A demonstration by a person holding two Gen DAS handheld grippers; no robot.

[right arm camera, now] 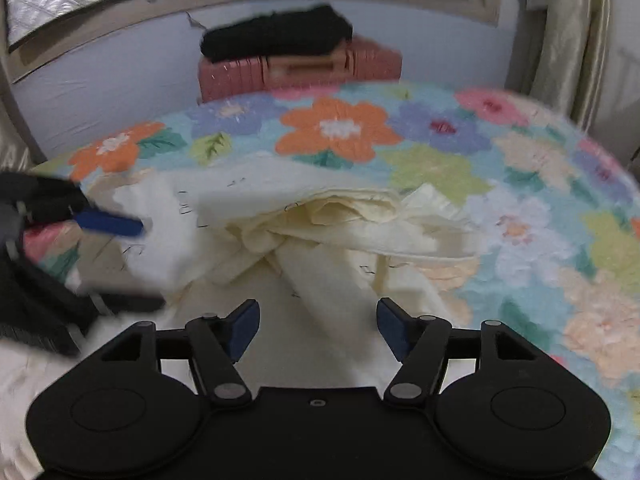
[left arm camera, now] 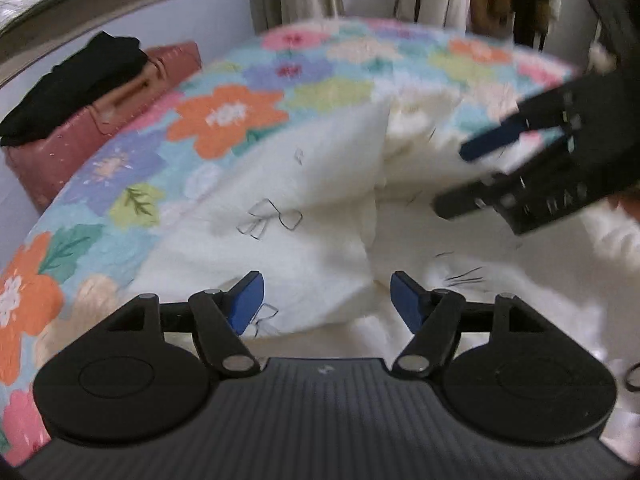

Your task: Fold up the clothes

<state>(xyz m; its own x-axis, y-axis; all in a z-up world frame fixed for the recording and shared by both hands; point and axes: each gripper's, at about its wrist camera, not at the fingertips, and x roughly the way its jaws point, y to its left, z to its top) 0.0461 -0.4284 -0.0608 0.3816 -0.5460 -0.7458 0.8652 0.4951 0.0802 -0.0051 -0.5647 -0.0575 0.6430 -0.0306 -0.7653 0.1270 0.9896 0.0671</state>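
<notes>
Fingers, both sets: spread wide, nothing between them. Left gripper [left arm camera: 327, 300] hangs low over the near edge of the cloth, blue pads clear of the fabric as far as the blur allows. Right gripper [right arm camera: 318, 326] likewise hangs parted above the cloth's near part.

Item: one cream garment [right arm camera: 320, 232], thin black line motifs printed on it, lying on the bed [right arm camera: 540, 184] under a floral cover. Position: near side of the bed, directly ahead of both grippers, which come at it from opposite sides.

Condition: rumpled. A flatter panel lies toward the left gripper's side; the middle is bunched into twisted ridges with a raised fold on top; a loose strip, perhaps a sleeve or a leg, runs from the bunch toward the right gripper. No neat edges, no squared stack.

Progress: folding is not finished for this piece. Still to come, by this view: spreading it flat, then folding. Whether the heap is a piece freshly laid down or one opened out midway cannot be settled.

Orientation: long axis uncertain in the crumple; in the right wrist view the mass spreads mostly left to right. Which end is collar or hem cannot be told.

Background: dark clothing [right arm camera: 276, 34] piled on a pink suitcase [right arm camera: 300, 70] beyond the bed.
</notes>
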